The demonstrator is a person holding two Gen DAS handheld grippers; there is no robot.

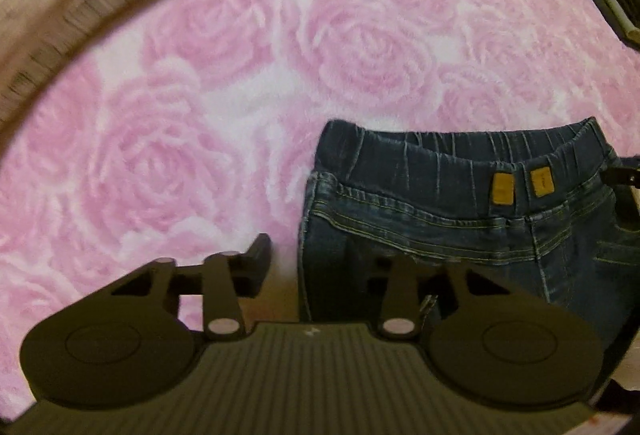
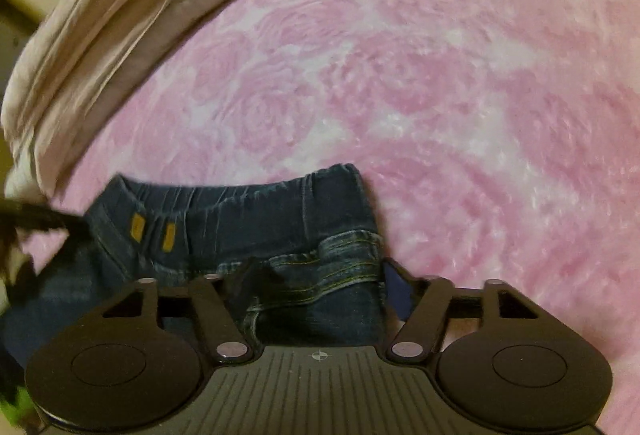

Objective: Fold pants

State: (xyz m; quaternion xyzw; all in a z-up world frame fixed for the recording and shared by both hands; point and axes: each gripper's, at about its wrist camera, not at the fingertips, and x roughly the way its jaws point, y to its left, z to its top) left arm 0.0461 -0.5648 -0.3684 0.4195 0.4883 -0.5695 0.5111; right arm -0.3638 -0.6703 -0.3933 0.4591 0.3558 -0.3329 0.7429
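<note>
While both grippers sit low at the near edge, the left gripper [image 1: 324, 259] stands spread wide astride the left side seam of the dark jeans [image 1: 460, 211], one finger [image 1: 258, 247] on the blanket. The right gripper [image 2: 316, 275] is likewise wide, straddling the jeans' [image 2: 248, 219] right edge. Beyond, the elastic waistband [image 1: 452, 151] lies flat on the pink rose-patterned blanket [image 1: 240, 55].

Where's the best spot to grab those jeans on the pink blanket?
Probably the jeans at the two side edges near the waistband, one gripper from each side. The edges look thick and lie flat, so fingers can likely slide under and pinch them.
</note>
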